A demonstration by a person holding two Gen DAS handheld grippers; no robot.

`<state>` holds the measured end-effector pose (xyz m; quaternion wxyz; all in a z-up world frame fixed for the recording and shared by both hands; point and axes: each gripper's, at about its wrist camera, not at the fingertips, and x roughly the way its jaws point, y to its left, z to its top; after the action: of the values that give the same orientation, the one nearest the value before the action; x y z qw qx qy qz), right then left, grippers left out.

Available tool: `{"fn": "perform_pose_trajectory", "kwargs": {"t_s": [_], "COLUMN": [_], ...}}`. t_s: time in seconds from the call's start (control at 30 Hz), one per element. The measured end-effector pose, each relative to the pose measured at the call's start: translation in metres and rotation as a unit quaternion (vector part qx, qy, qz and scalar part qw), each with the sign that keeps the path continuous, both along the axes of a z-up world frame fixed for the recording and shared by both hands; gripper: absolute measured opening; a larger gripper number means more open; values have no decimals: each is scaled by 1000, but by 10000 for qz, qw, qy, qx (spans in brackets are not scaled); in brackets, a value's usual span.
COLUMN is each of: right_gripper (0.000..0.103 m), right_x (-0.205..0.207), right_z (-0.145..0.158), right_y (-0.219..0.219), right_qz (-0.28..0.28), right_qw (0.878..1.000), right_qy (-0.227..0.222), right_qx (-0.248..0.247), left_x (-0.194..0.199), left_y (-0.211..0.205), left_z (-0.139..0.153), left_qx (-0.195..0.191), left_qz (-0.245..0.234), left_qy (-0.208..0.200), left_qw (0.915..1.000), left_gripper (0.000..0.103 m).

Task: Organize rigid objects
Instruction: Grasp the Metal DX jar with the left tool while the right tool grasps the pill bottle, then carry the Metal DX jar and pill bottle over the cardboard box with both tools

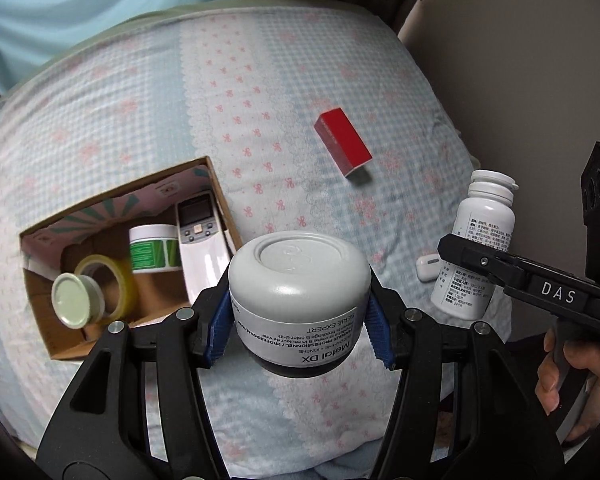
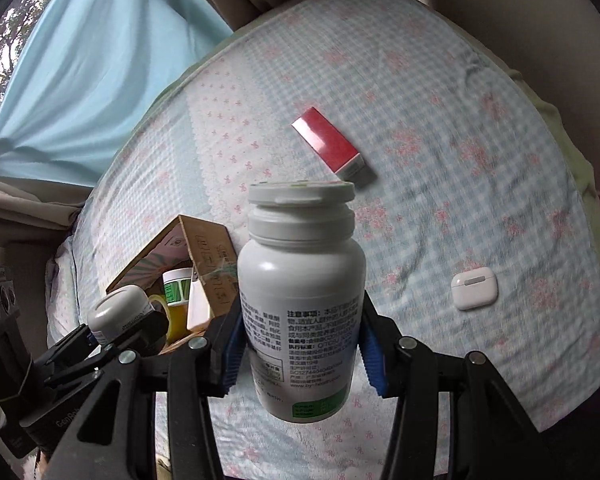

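My left gripper clamps the grey jar, my right gripper the white bottle, both over the gingham bedspread beside the cardboard box; blue curtain behind

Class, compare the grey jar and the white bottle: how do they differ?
The grey jar is squat and wide; the white bottle is tall and narrow-necked. The jar's label is mostly Latin letters, the bottle's mostly Chinese. The left gripper holds the jar, the right gripper the bottle. Both are held off the bed.
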<state>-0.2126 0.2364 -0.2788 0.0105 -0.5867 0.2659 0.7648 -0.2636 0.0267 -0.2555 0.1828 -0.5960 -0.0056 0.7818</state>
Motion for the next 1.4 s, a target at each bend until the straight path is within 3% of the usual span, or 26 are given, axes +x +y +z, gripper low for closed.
{"fn": "perform_pose_trajectory", "kwargs": {"t_s": [0.13,0.3,0.53,0.77,1.13,1.4], "right_gripper": [46,46,46,46,46,46], "right_x": [-5,-11,-21,-44,-94,-115], "right_z": [22,38,51,47,3,-49], "right_y": [-40,-95,-170,-215,-270,-308], "right_qz": [275,648,1339,1694,2409,3168], "right_qw": [9994,9972,9898,9847,9696,9441], "right_qy": [170,325,440,407,54,-302], "right_qx": [-88,-181,-185,-71,421,866], "left_x": [12,23,35,36,-19,-73], "left_y": [-47,-108,-197,-264,-285,-281], "left_z": [28,40,31,10,-42,-89], "left_qx": [43,19,-63,-192,-4,-113], "left_qz": [212,552,1189,1571,1676,1449], "left_qy": [263,427,413,254,-128,-406], "left_qw": [9994,9976,9920,9871,9858,9885], "left_gripper": [53,53,53,53,53,53]}}
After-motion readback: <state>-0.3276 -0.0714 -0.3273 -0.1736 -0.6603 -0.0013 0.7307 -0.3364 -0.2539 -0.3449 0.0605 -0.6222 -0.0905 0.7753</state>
